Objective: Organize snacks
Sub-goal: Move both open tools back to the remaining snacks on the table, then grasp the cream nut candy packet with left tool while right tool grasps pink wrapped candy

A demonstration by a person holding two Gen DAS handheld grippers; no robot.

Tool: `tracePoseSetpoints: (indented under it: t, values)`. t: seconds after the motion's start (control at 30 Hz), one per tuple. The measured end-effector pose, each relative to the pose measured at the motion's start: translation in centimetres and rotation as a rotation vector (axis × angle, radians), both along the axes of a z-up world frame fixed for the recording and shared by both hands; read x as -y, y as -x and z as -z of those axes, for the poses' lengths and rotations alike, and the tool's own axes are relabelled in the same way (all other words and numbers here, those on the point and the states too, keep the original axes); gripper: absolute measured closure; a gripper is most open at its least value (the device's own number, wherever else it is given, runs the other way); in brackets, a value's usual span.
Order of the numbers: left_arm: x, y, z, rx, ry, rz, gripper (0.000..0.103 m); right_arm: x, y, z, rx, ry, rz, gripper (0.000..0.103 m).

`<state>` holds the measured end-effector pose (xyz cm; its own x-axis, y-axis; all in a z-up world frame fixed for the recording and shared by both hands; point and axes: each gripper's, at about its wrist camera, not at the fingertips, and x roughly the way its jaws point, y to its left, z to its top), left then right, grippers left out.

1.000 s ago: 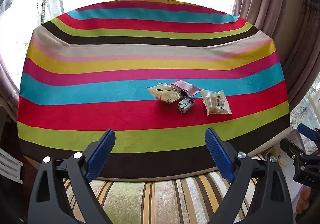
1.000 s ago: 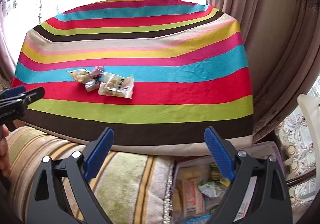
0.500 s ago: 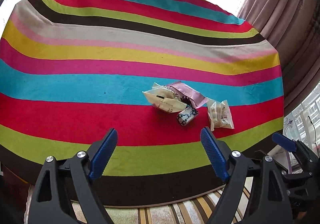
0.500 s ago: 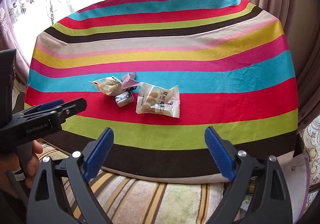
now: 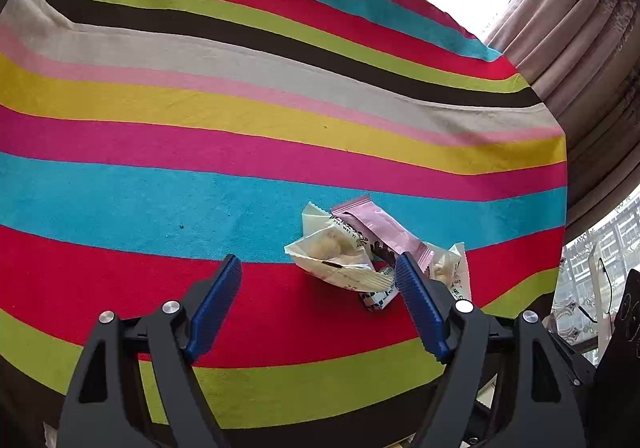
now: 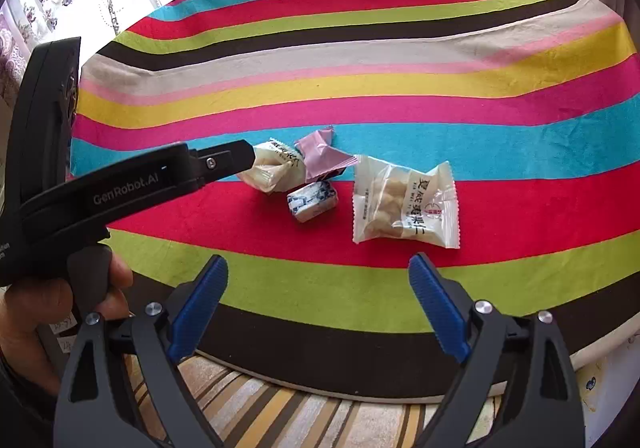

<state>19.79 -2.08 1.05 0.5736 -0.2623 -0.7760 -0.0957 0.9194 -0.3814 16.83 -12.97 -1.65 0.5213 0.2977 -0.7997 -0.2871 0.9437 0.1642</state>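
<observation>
Several snacks lie together on the red stripe of a striped tablecloth [image 6: 400, 79]: a cream packet [image 5: 332, 256] [image 6: 276, 167], a pink packet [image 5: 380, 228] [image 6: 320, 157], a small blue-and-white candy [image 5: 378, 298] [image 6: 312, 199] and a clear nut packet [image 5: 450, 272] [image 6: 404, 203]. My left gripper [image 5: 317, 259] hovers at the cream packet, jaws closing with nothing pressed between the pads. From the side, the left gripper [image 6: 240, 157] reaches that packet's left edge. My right gripper [image 6: 318, 260] stands open over the green stripe, short of the nut packet.
The cloth covers a round table whose near edge [image 6: 320, 388] sits above a striped seat [image 6: 280, 420]. Curtains [image 5: 580, 27] hang at the right, with bright windows behind. A hand [image 6: 60, 308] holds the left gripper's handle at the lower left.
Both grippers moved forward and lower over the table toward the snacks. The left jaws narrowed and reached the cream packet. The right jaws stayed wide.
</observation>
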Motion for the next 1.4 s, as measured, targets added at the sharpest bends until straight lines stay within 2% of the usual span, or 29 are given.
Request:
tracePoseSetpoints:
  t: [0.2,0.33,0.5,0.8,1.03,1.2,1.3,1.37,1.4]
  values:
    - [0.4,-1.8,0.9,-0.030,-0.011,0.022,0.031,1.3,-1.6,0.1,0.021,0.077,0.073,0.011]
    - [0.6,-2.6,1.5,-0.046,-0.023,0.032,0.035,2.6,-2.9,0.5,0.010,0.078,0.135,0.011]
    - [1.0,-2.9,1.9,-0.055,-0.038,0.047,0.037,2.5,-4.3,1.2,0.004,0.103,0.146,0.011]
    - [2.0,-2.7,2.1,-0.057,-0.095,0.085,0.050,2.7,-5.4,1.7,0.013,0.129,0.172,0.011]
    - [1.8,-2.1,1.9,-0.040,-0.124,0.074,0.053,0.6,-5.1,0.3,0.100,0.202,0.112,0.011]
    - [0.4,-1.3,1.7,-0.029,-0.099,0.022,0.056,-1.6,-5.7,-0.3,0.126,0.223,0.033,0.011]
    - [-0.9,-0.6,1.3,-0.013,-0.075,-0.021,0.061,-2.9,-6.6,-0.2,0.126,0.243,-0.009,0.011]
    - [-1.7,-0.1,1.0,0.000,-0.062,-0.040,0.072,-3.8,-7.2,0.1,0.116,0.257,-0.027,0.011]
    - [-2.0,0.0,1.0,0.001,-0.060,-0.049,0.074,-4.2,-7.5,0.3,0.109,0.263,-0.038,0.012]
